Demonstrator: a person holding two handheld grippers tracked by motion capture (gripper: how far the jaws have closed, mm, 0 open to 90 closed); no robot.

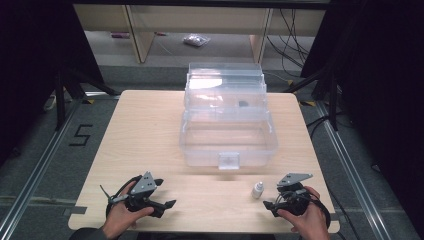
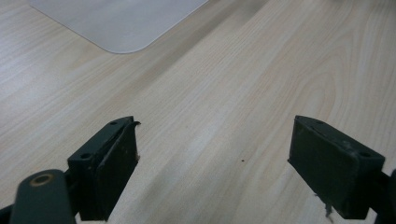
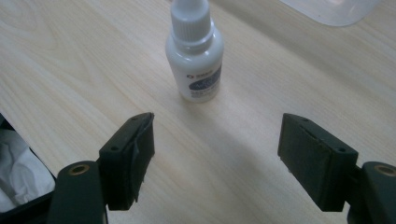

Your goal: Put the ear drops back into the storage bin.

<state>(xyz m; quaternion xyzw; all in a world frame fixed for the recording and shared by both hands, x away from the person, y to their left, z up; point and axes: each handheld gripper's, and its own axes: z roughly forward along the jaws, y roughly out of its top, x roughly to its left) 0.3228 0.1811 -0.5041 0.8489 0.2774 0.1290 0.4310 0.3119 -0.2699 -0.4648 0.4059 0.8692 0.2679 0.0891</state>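
Standing upright on the table (image 1: 150,125) just ahead of your right gripper (image 3: 217,154), the dropper bottle (image 3: 194,56) waits beyond its wide, empty fingers (image 3: 128,158) (your left gripper (image 2: 212,163), equally wide and empty, sits well apart).

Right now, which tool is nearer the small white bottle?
Right. The right tool sits just beside the bottle, open and facing it; the left tool is far across the table.
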